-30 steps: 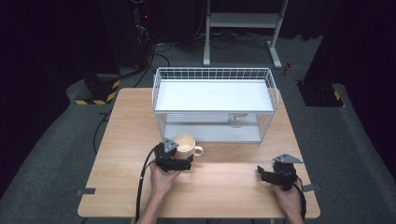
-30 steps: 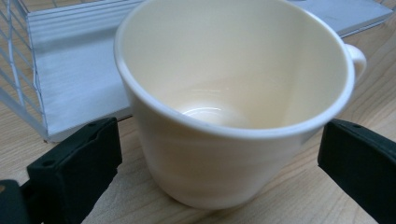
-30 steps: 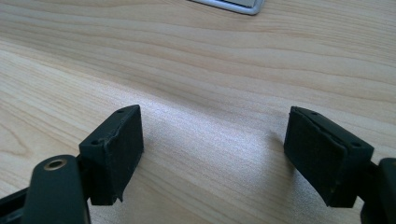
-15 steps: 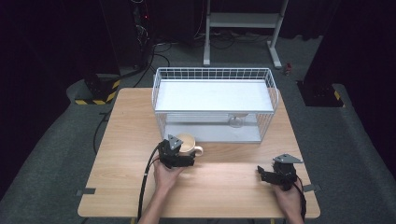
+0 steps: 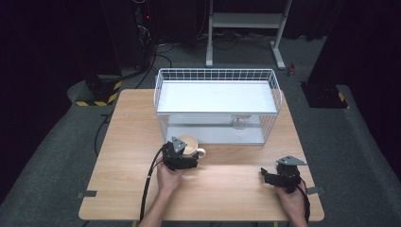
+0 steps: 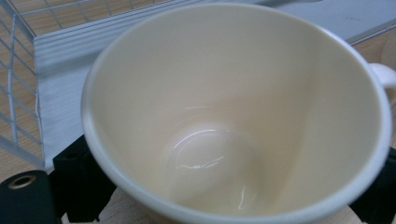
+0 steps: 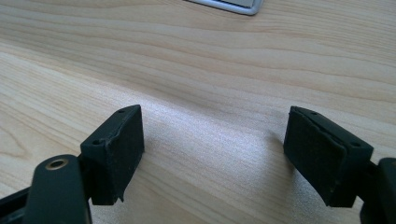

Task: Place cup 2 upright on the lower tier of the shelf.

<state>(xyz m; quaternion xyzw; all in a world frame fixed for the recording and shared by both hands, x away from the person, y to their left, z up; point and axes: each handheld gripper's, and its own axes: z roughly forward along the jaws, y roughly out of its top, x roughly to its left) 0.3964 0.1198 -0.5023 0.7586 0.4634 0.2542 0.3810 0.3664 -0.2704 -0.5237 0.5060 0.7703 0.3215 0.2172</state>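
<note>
Closing its jaws around the cream mug [image 6: 233,116] that stands on the table [image 5: 236,189] just before the wire basket [image 5: 217,106], the left gripper [image 5: 182,153] seems not yet gripping, lifting remains, while the right gripper [image 7: 215,154] rests wide and empty

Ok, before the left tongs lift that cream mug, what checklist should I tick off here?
1. Mug between the left tongs, whose jaws have just been closing: ok, they flank its body in the left gripper view.
2. Pads pressing firmly on the mug: cannot tell.
3. Mug empty: ok, bare inside.
4. Mug upright on the table, handle free: ok.
5. Wire basket close behind the mug: not ok, mind it while lifting.
6. Right tongs open, empty, apart from the mug: ok.
</note>
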